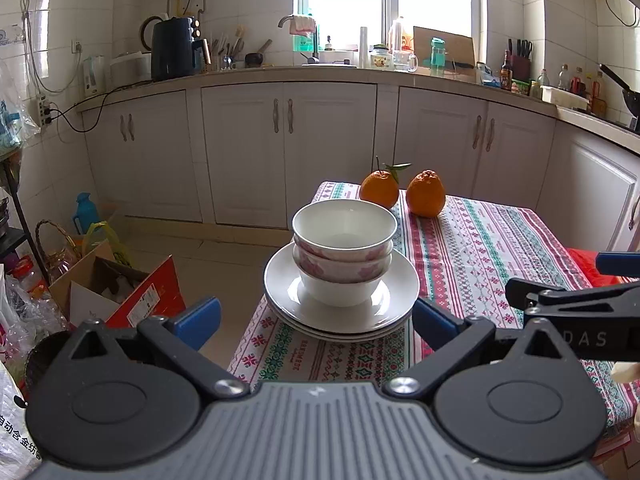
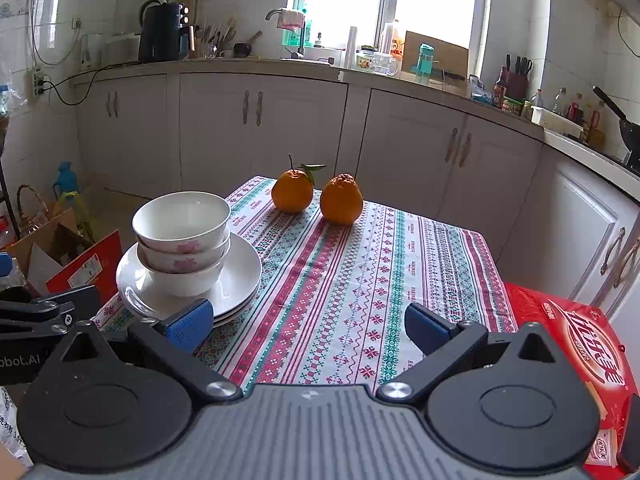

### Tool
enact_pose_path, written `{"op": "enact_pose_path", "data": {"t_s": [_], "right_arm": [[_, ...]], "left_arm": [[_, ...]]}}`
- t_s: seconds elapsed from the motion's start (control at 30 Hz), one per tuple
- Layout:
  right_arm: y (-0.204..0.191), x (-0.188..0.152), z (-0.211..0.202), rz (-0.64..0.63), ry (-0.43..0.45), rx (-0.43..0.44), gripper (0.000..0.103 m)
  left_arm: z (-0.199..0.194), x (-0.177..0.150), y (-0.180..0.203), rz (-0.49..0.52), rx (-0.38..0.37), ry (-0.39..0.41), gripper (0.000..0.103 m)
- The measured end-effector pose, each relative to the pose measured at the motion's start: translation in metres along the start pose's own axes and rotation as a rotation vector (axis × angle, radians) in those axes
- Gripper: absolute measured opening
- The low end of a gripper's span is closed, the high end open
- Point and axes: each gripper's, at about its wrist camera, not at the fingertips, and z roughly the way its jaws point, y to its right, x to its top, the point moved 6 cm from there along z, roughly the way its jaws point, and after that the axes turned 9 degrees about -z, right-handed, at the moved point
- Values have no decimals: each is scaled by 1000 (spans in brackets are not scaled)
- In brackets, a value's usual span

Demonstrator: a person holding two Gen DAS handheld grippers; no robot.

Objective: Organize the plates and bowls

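Three nested bowls [image 1: 344, 252] sit on stacked white plates [image 1: 280, 280] at the surface's [image 2: 360, 280] near left corner. Both the left tool [image 1: 316, 320] and right tool [image 2: 308, 324] hover with fingers apart, empty.

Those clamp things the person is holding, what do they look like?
Each gripper, left and right, has black angular arms, round black pivot discs, silver bolts, a grey ribbed body and blue ribbed fingertips. White lettering marks their sides.
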Motion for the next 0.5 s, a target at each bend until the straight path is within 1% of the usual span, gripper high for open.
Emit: {"op": "enact_pose_path", "data": {"t_s": [0.5], "right_arm": [[2, -1, -2, 7, 4, -7, 103]], "left_arm": [[-2, 0, 1, 0, 4, -2, 101]]}}
